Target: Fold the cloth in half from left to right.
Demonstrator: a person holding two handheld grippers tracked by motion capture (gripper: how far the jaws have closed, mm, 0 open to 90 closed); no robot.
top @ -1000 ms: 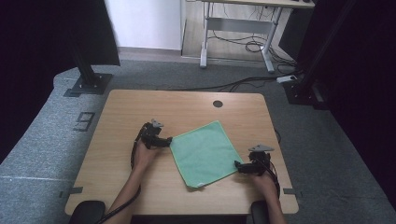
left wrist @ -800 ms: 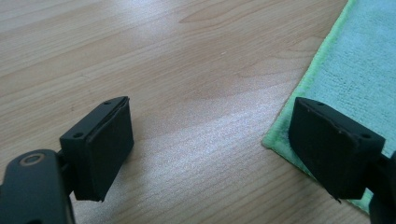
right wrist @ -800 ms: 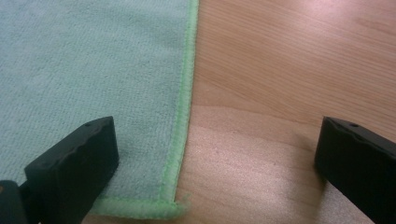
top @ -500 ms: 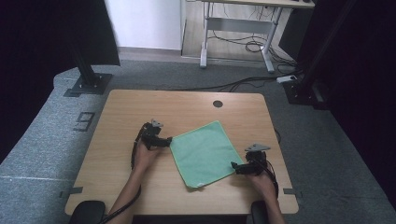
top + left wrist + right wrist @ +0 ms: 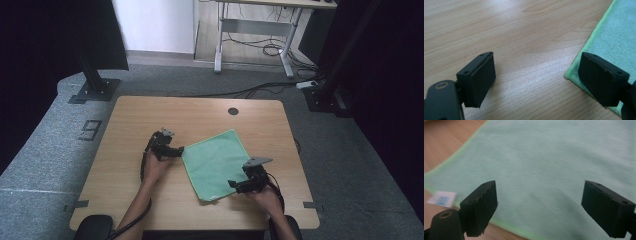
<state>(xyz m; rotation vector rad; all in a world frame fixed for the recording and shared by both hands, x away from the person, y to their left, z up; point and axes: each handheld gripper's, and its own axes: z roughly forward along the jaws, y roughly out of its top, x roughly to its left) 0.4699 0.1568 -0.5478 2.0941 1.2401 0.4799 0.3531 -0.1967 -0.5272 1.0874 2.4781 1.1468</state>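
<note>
The wooden table (image 5: 150, 115) carries a green cloth (image 5: 215, 160) lying flat and spread, turned cornerwise, on the near middle of the top between the two hands. The cloth's left corner lies just in front of the left gripper (image 5: 176, 150), and its near-right edge runs under the right gripper (image 5: 235, 184). The left gripper (image 5: 536, 77) is released: its jaws stand wide over bare wood, one jaw overlapping the cloth's bright green hem (image 5: 579, 62) in the picture, with nothing pinched. The right gripper (image 5: 539, 205) is likewise released; its jaws have just been closing a little, with cloth (image 5: 549, 162) beneath them but none gathered between the pads. A small white label (image 5: 441, 198) sits at the cloth's near corner, beside the right gripper's jaw. Principal risk, in my judgement: the cloth lies flush on the wood, so jaws closing from above may scrape the table and take no fabric, or merely push the cloth into a crease. Second: unequal grips would let a lift drag the cloth askew. Third: the left jaws sit mostly over wood and may close beside the corner. Minor: the label could be caught instead of the hem.
</note>
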